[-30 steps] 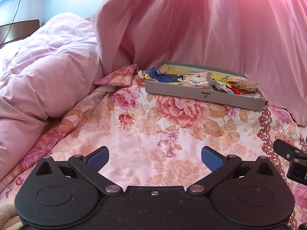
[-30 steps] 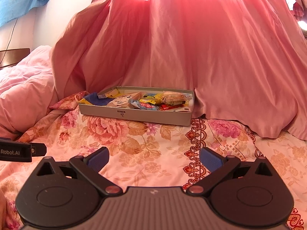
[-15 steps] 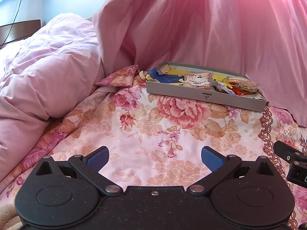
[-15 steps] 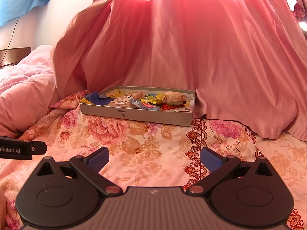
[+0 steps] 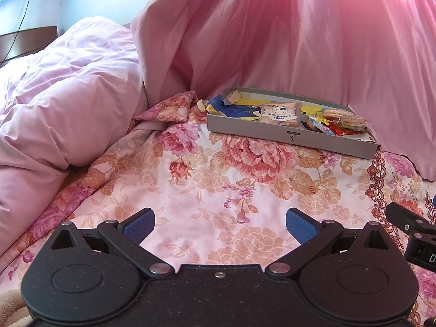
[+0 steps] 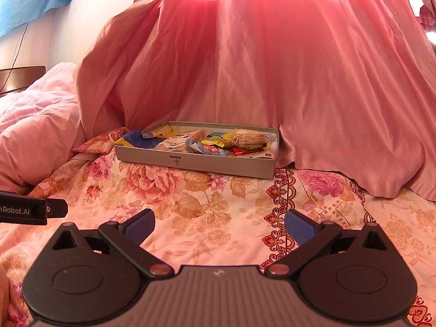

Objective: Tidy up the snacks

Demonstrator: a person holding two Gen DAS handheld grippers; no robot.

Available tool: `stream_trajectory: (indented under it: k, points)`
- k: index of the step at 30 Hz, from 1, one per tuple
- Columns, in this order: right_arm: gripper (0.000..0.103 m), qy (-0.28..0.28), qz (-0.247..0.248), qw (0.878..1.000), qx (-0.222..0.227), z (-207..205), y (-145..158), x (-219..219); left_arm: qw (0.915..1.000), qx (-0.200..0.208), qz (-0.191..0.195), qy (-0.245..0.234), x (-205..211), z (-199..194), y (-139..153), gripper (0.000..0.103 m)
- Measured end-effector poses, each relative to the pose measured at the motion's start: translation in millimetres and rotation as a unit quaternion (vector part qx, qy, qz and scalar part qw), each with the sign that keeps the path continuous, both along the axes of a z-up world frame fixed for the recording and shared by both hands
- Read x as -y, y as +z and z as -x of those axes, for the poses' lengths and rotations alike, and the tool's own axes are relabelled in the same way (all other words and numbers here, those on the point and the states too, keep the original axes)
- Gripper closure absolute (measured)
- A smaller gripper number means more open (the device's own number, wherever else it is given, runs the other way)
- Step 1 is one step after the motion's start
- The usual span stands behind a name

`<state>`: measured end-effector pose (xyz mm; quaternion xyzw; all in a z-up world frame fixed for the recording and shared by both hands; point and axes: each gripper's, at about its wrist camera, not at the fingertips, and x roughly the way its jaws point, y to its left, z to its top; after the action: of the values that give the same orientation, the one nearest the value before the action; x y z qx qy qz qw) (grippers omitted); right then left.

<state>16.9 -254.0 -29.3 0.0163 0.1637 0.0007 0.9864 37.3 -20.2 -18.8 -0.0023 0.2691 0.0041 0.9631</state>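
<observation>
The word "TOAST" stands on a white label with a cartoon cow face on the toast packet (image 5: pixel 280 113) lying in the grey tray (image 5: pixel 288 136); the smaller line above it is too fine to read. The tray's front wall carries a small dark logo mark that cannot be made out. In the right wrist view, "nRobot.AI" reads in pale letters on the side of the left gripper (image 6: pixel 24 211), cut off at the frame edge.

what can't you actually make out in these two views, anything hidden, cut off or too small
- Snacks at the bottom of the grey tray: both views, hidden by the near wall and the packets piled on top.
- Print on the toast packet: left wrist view, mostly too small to read.
- The cracker pack: right wrist view, brand unreadable through the wrap.
- The other gripper's body: cut off at the frame edge in each view.
- Bed behind the pink curtain: hidden.
</observation>
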Motion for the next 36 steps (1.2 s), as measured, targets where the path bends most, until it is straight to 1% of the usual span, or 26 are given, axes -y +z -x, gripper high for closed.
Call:
stream_trajectory:
  k: [1,3,5,9,16,36]
  points:
    - [0.0,0.0,0.0,1.0,0.0,0.0,0.0,0.0,1.0,-0.009,-0.001,0.002,-0.1,-1.2,1.1,0.002]
    - [0.0,0.0,0.0,1.0,0.0,-0.2,0.0,-0.3,0.9999,-0.015,-0.008,0.001,0.2,-1.9,1.7,0.002]
    - [0.0,-0.001,0.0,1.0,0.0,-0.2,0.2,-0.3,0.9998,-0.015,-0.011,0.004,0.1,-1.6,2.2,0.002]
    - [0.0,0.001,0.001,1.0,0.0,0.1,0.0,-1.5,0.9998,-0.016,0.007,0.004,-2.4,-0.7,3.5,0.002]
    - [0.0,0.0,0.002,1.0,-0.001,0.3,0.4,-1.8,0.9998,-0.015,-0.006,0.006,1.3,-1.0,2.9,0.002]
    - [0.0,0.001,0.002,1.0,-0.002,0.9,0.2,-4.4,0.9998,-0.017,-0.007,0.006,0.2,-1.2,1.8,0.002]
